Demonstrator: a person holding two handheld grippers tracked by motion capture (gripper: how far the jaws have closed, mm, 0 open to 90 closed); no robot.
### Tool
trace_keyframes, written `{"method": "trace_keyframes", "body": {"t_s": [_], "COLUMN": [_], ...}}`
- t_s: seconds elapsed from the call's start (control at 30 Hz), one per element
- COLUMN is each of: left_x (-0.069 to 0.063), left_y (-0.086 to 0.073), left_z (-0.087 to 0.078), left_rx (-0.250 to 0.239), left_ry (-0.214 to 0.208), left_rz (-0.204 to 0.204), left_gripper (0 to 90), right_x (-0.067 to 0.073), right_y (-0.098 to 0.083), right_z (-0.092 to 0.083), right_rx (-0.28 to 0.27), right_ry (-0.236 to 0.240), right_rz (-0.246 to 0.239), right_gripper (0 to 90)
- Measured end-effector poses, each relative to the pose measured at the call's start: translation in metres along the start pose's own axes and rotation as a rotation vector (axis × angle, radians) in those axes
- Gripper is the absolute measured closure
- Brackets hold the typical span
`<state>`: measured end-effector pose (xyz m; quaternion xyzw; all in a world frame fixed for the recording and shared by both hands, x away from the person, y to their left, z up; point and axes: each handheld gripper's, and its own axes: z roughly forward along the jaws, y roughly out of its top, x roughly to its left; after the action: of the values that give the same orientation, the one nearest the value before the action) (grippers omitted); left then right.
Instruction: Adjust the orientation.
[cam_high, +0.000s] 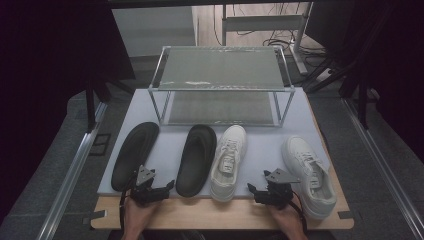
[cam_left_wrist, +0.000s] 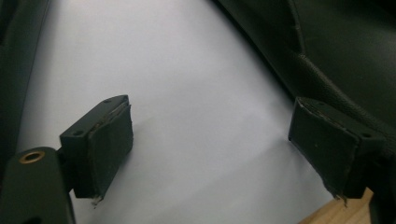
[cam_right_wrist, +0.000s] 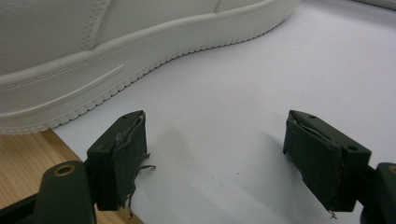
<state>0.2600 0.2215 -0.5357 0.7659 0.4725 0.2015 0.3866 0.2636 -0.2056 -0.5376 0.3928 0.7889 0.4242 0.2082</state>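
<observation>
Both claws wide open and empty, left by the sandal, right by the sneaker; I'd grip each at the heel.

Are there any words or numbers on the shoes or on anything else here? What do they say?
No words or numbers can be read anywhere.
White sneakers: no label or brand legible; the side seen in the right gripper view has only stitching.
Black slippers: plain, no print visible.
Rack and mat: no sign or label.
</observation>
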Motion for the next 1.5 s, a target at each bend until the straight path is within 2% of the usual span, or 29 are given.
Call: {"method": "trace_keyframes", "body": {"t_s": [0.33, 0.63, 0.93, 1.23, 1.5], "left_x": [0.007, 0.016, 0.030, 0.045, 0.065], "left_y": [0.007, 0.016, 0.023, 0.031, 0.037], "left_z": [-0.012, -0.021, -0.027, -0.033, -0.033], "left_rx": [-0.035, -0.045, -0.041, -0.024, -0.025], "left_ry": [0.010, 0.006, 0.023, 0.060, 0.094], "left_rz": [-0.015, -0.033, -0.045, -0.047, -0.073], "left_gripper": [14.3, 16.5, 20.6, 27.3, 42.0], "right_x": [0.001, 0.001, 0.002, 0.002, 0.003], "right_y": [0.000, 0.000, 0.000, 0.000, -0.001], "right_z": [-0.001, -0.001, -0.001, 0.000, -0.001], "right_rx": [0.000, 0.002, 0.001, -0.001, 0.001], "right_ry": [-0.005, -0.012, -0.015, -0.017, -0.025], "right_rz": [0.003, 0.004, 0.007, 0.009, 0.010], "right_gripper": [22.0, 21.9, 21.8, 21.8, 21.7]}}
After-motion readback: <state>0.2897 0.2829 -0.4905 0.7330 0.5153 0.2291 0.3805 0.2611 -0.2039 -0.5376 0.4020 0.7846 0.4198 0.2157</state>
